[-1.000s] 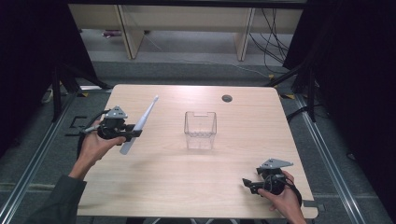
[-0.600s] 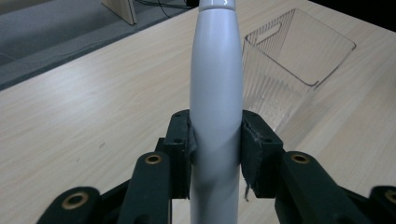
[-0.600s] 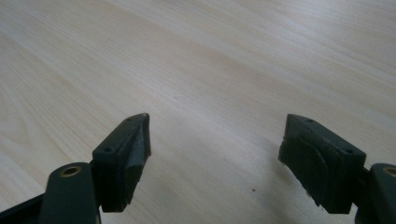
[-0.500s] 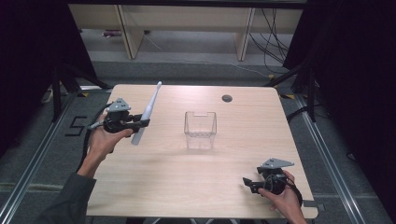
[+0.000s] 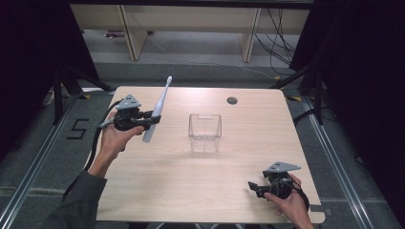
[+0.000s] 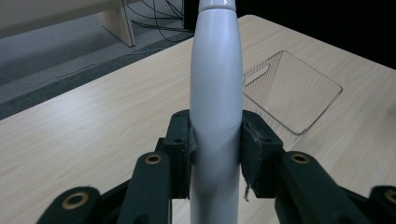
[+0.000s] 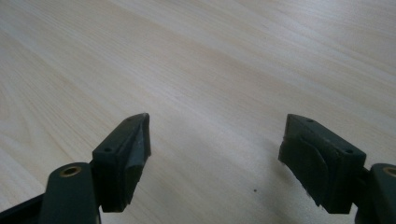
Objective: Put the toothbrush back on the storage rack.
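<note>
**White handle pinched at left, right fingers spread**

The left gripper (image 6: pixel 215 144) has its fingers (image 6: pixel 180 140) pinching a white handle (image 6: pixel 215 93) partway along, both pads touching its sides. In the high view the handle (image 5: pixel 156 110) is tilted, its thin end up and away from the person, lifted over the table's (image 5: pixel 157 191) left part. A clear bin (image 5: pixel 205 132) stands mid-table, apart. The right gripper (image 7: pixel 215 158), fingers (image 7: pixel 126 154) spread and holding nothing, sits low over the near right corner (image 5: pixel 255 187).
</note>
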Available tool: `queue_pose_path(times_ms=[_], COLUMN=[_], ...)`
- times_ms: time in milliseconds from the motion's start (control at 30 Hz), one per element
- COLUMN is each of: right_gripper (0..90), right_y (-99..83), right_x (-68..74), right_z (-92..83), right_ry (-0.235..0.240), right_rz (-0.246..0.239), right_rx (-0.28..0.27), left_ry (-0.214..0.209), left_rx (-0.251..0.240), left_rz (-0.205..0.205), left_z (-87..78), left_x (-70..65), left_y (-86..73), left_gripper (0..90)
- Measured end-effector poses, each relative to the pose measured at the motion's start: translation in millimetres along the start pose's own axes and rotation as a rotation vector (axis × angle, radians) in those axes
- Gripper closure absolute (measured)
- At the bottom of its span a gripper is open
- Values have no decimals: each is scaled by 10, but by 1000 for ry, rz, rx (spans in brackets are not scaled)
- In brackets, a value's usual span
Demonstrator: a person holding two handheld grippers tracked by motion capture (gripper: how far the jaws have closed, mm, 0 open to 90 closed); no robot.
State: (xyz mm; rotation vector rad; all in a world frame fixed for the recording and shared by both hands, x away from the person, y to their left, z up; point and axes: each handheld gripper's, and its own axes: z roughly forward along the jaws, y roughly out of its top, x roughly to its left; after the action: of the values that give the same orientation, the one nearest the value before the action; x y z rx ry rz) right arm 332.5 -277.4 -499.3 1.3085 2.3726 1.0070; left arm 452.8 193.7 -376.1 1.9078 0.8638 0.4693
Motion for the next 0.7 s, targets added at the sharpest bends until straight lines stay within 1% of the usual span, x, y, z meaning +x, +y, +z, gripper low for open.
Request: queue_pose_path(times_ms=[67,100,200,233,267,300,333,433,500,533,667,700], right_gripper=[245,245,245,245,245,245,245,245,245,245,245,245], right_y=[0,0,-1,0,0,-1,-1,-1,0,-3,-3,0], right_x=[-2,-3,1,0,0,0,0,-2,-2,-15,-11,-5], right_z=[-1,0,1,1,1,2,2,1,0,5,0,-7], right_ry=[1,3,1,1,1,1,1,2,2,2,-4,-1], right_rz=[-1,-1,0,0,0,1,1,0,0,-16,-9,2], right_rx=[3,3,0,1,1,0,0,0,-1,-3,-13,-8], left_ry=[3,2,-2,2,-3,2,2,-7,-15,-14,-27,-40], left_rx=[-9,-21,-23,-25,-29,-38,-38,-49,-57,-58,-64,-71], left_rz=[7,5,13,20,24,30,30,36,33,33,39,40], left_z=[22,38,63,73,83,100,100,141,168,180,234,265], left_x=[-13,-24,-46,-61,-69,-90,-90,-127,-148,-163,-218,-251], left_y=[27,52,99,124,143,176,176,245,280,298,354,381], left_gripper=[660,660,660,660,660,660,660,660,660,660,660,660])
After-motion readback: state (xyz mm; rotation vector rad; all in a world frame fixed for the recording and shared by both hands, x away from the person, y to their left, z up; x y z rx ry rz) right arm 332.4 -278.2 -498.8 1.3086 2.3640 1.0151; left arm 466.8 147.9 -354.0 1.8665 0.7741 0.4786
